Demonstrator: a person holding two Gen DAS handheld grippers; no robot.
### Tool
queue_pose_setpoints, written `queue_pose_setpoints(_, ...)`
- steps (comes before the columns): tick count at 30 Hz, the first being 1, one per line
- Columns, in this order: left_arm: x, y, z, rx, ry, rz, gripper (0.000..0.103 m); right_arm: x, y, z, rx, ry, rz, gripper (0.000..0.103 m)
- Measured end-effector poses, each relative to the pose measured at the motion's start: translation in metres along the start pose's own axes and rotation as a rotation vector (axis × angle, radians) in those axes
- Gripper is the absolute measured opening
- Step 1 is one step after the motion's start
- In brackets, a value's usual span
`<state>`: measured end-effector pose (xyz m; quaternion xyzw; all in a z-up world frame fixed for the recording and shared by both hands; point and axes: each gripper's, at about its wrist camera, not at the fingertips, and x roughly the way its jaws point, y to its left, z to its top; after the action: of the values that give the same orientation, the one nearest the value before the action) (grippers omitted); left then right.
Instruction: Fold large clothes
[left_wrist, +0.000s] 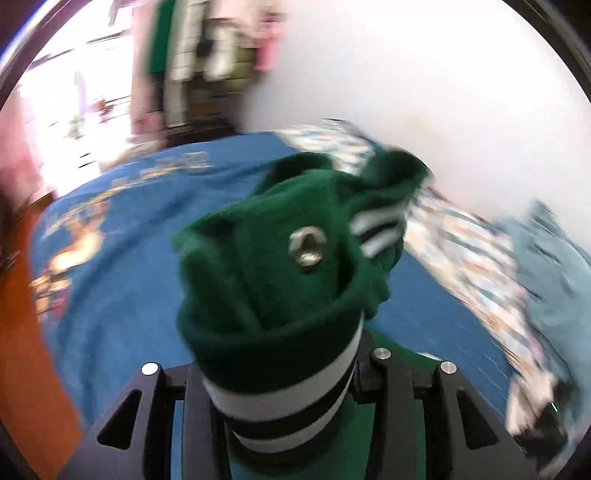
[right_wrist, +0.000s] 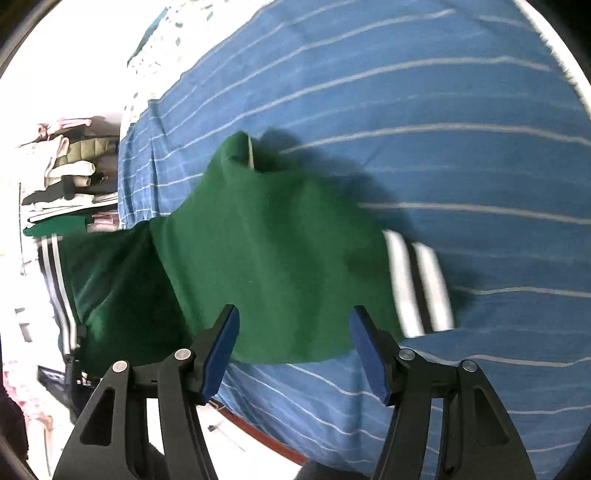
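A dark green garment (right_wrist: 266, 258) with white and black stripes (right_wrist: 417, 284) lies partly on the blue striped bed sheet (right_wrist: 443, 129), its left part hanging off toward the left. My right gripper (right_wrist: 293, 332) is open just above its near edge, holding nothing. In the left wrist view my left gripper (left_wrist: 291, 369) is shut on a bunched fold of the same green garment (left_wrist: 280, 266), which has a metal snap (left_wrist: 306, 247) and a striped band (left_wrist: 280, 402). The cloth hides the fingertips. The view is blurred.
The bed (left_wrist: 129, 258) has a blue cover with a printed pattern. Patterned bedding (left_wrist: 461, 251) lies along the white wall at the right. Shelves with stacked clothes (right_wrist: 66, 177) stand beyond the bed. An orange-brown floor (left_wrist: 33, 350) is at the left.
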<state>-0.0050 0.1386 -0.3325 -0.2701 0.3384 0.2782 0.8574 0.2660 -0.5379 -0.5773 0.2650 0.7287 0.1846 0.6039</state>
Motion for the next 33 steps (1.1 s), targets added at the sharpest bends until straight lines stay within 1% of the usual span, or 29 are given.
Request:
queue_pose_setpoints(1,0.012,0.033,0.002,-0.063,0.015,0.048,0.035,0.008,0.003,-0.003,0.001,0.003,0.0,0.064)
queue_pose_setpoints(2,0.019,0.053,0.0,-0.103,0.031,0.069,0.037,0.015,0.007,-0.002,-0.006,0.006,-0.011,0.064)
queue_pose_setpoints(3,0.036,0.089,-0.006,-0.187,0.072,0.096,0.037,0.023,0.014,-0.002,-0.018,0.005,-0.035,0.064)
queue_pose_setpoints(4,0.052,0.121,-0.014,-0.27,0.122,0.103,0.037,0.029,0.02,-0.002,-0.03,0.001,-0.056,0.064)
queue_pose_setpoints(5,0.061,0.141,-0.021,-0.324,0.152,0.102,0.038,0.032,0.028,-0.003,-0.037,-0.005,-0.073,0.064)
queue_pose_setpoints(6,0.075,0.171,-0.033,-0.402,0.198,0.103,0.045,0.036,0.032,-0.002,-0.036,-0.011,-0.086,0.069)
queue_pose_setpoints(7,0.084,0.193,-0.045,-0.456,0.23,0.086,0.05,0.038,0.037,-0.002,-0.034,-0.023,-0.104,0.075)
queue_pose_setpoints(8,0.088,0.201,-0.052,-0.486,0.241,0.07,0.061,0.037,0.042,-0.003,-0.039,-0.038,-0.115,0.077)
queue_pose_setpoints(9,0.086,0.211,-0.058,-0.499,0.247,0.077,0.078,0.037,0.049,-0.003,-0.051,-0.042,-0.127,0.077)
queue_pose_setpoints(11,0.071,0.221,-0.066,-0.495,0.251,0.101,0.09,0.042,0.072,-0.001,-0.083,-0.035,-0.176,0.077)
queue_pose_setpoints(12,0.063,0.225,-0.066,-0.495,0.258,0.106,0.091,0.042,0.082,0.0,-0.096,-0.03,-0.177,0.077)
queue_pose_setpoints(14,0.042,0.232,-0.064,-0.46,0.277,0.155,0.094,0.049,0.112,0.003,-0.132,-0.025,-0.179,0.077)
queue_pose_setpoints(15,0.034,0.229,-0.058,-0.415,0.288,0.184,0.094,0.05,0.122,0.005,-0.15,-0.022,-0.179,0.077)
queue_pose_setpoints(16,0.029,0.225,-0.052,-0.373,0.291,0.188,0.094,0.056,0.137,0.006,-0.172,-0.014,-0.173,0.077)
queue_pose_setpoints(18,0.025,0.217,-0.029,-0.26,0.301,0.204,0.094,0.071,0.165,0.012,-0.209,-0.003,-0.173,0.077)
queue_pose_setpoints(19,0.03,0.213,-0.018,-0.234,0.303,0.182,0.094,0.08,0.177,0.014,-0.232,-0.001,-0.182,0.077)
queue_pose_setpoints(21,0.054,0.203,0.01,-0.186,0.315,0.123,0.094,0.094,0.191,0.017,-0.253,-0.004,-0.204,0.077)
queue_pose_setpoints(22,0.067,0.199,0.018,-0.17,0.316,0.1,0.094,0.099,0.195,0.018,-0.248,-0.006,-0.209,0.077)
queue_pose_setpoints(24,0.101,0.189,0.034,-0.119,0.343,0.061,0.094,0.109,0.198,0.019,-0.224,-0.005,-0.195,0.077)
queue_pose_setpoints(25,0.122,0.183,0.038,-0.091,0.372,0.029,0.094,0.113,0.198,0.019,-0.212,-0.002,-0.193,0.077)
queue_pose_setpoints(27,0.155,0.17,0.042,-0.04,0.434,-0.003,0.094,0.12,0.197,0.018,-0.198,0.006,-0.193,0.077)
queue_pose_setpoints(28,0.177,0.162,0.04,-0.001,0.477,-0.021,0.094,0.124,0.195,0.017,-0.194,0.009,-0.196,0.077)
queue_pose_setpoints(29,0.189,0.158,0.037,0.018,0.502,-0.019,0.09,0.127,0.194,0.018,-0.19,0.014,-0.2,0.077)
queue_pose_setpoints(30,0.202,0.155,0.031,0.031,0.527,-0.024,0.066,0.133,0.193,0.019,-0.184,0.021,-0.203,0.077)
queue_pose_setpoints(31,0.206,0.153,0.027,0.032,0.538,-0.04,0.051,0.135,0.19,0.018,-0.177,0.026,-0.208,0.077)
queue_pose_setpoints(32,0.204,0.15,0.025,0.038,0.533,-0.036,0.028,0.137,0.188,0.018,-0.17,0.03,-0.216,0.077)
queue_pose_setpoints(33,0.192,0.15,0.024,0.057,0.497,-0.019,0.012,0.139,0.187,0.017,-0.167,0.032,-0.219,0.077)
